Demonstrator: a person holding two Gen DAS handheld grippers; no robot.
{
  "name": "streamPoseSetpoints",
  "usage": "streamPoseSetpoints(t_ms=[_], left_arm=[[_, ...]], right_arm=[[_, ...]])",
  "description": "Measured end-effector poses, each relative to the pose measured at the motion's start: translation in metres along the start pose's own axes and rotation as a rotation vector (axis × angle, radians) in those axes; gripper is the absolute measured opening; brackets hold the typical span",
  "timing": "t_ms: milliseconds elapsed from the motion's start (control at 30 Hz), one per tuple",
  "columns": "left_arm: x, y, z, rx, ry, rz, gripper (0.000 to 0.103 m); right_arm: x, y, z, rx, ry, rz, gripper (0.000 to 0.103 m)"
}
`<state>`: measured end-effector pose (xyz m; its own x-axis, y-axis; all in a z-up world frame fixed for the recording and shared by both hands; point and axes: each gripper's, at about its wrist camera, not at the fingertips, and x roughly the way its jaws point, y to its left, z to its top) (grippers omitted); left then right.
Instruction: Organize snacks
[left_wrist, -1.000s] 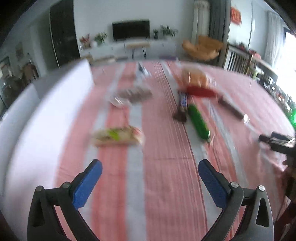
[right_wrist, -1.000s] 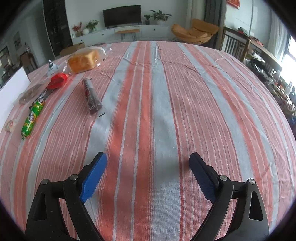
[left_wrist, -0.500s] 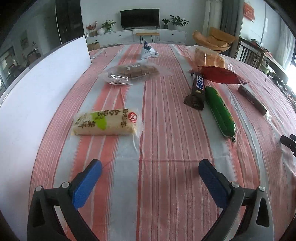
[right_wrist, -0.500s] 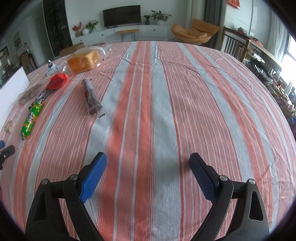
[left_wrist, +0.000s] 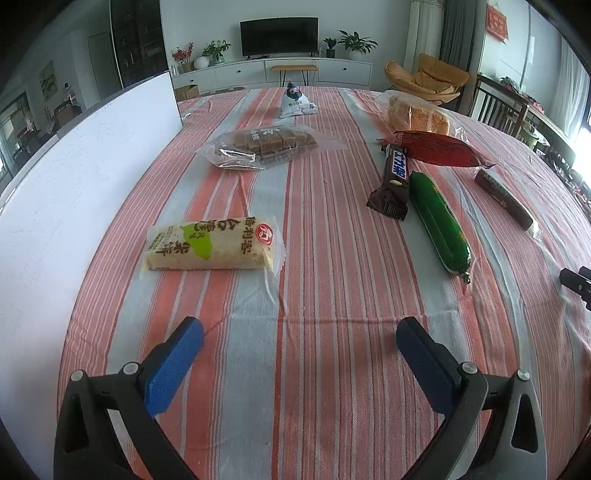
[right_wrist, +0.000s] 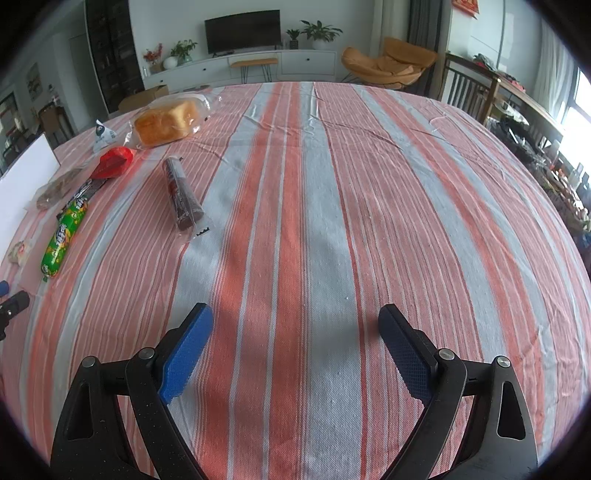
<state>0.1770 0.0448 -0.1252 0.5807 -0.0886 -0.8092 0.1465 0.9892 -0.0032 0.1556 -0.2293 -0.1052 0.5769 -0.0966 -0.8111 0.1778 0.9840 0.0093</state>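
Snacks lie on a red and grey striped tablecloth (left_wrist: 332, 295). In the left wrist view a yellow rice cracker pack (left_wrist: 210, 243) lies just ahead of my open, empty left gripper (left_wrist: 299, 339). Farther off are a clear bag of brown cakes (left_wrist: 269, 146), a Snickers bar (left_wrist: 393, 181), a green sausage (left_wrist: 439, 225), a red packet (left_wrist: 436, 147), a dark bar (left_wrist: 506, 201), bagged bread (left_wrist: 417, 114) and a small white pouch (left_wrist: 295, 101). My right gripper (right_wrist: 295, 332) is open and empty over bare cloth; the dark bar (right_wrist: 183, 194) and green sausage (right_wrist: 64, 236) lie to its left.
A white box wall (left_wrist: 74, 177) runs along the table's left side. The right gripper's tip shows at the right edge of the left wrist view (left_wrist: 576, 284). Chairs (right_wrist: 465, 92) stand beyond the far right table edge.
The left gripper swung from a blurred pose one second ago to a steady, slightly nearer look at the snacks. The left gripper's tip came into the right wrist view. The right gripper held still.
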Motion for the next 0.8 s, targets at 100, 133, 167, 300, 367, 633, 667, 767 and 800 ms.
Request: streamPoseSetpoints(t_ms=[100,133,167,300,367,633,667,767,800], left_arm=[[0.0012,0.0001,-0.0008,0.0,0.0,0.0,0.103],[0.0,0.0,0.0003,0.0,0.0,0.0,0.103],[-0.0001,-0.0001,0.0007,0.0,0.001,0.0,0.103],[-0.0001,-0.0002,0.0009,0.0,0.0,0.0,0.103],[0.0,-0.0002,0.0007,0.001,0.0,0.001,0.103],[0.001,-0.0001,-0.0004,0.0,0.0,0.0,0.103],[0.0007,-0.0002,-0.0001,0.0,0.0,0.0,0.103],[0.0008,-0.0002,-0.0001,0.001,0.0,0.0,0.103],[0.0008,-0.0002,-0.0001,0.001,0.0,0.0,0.103]], right_arm=[[-0.0004,-0.0002,-0.0001,0.0,0.0,0.001,0.093],[-0.0002,0.0001,0.0002,-0.001,0.0,-0.001,0.093],[0.0003,0.0002,0.0001,0.0,0.0,0.0,0.093],[-0.0005,0.0002,0.0,0.001,0.0,0.001,0.093],[-0.0006,0.0002,-0.0001,0.0,0.0,0.001,0.093],[0.0001,0.0004,0.0001,0.0,0.0,0.001,0.093],[0.0001,0.0004,0.0001,0.001,0.0,0.002,0.093],[0.0002,0.0006,0.0001,0.0,0.0,0.001,0.093],[0.0003,0.0006,0.0002,0.001,0.0,0.001,0.093]])
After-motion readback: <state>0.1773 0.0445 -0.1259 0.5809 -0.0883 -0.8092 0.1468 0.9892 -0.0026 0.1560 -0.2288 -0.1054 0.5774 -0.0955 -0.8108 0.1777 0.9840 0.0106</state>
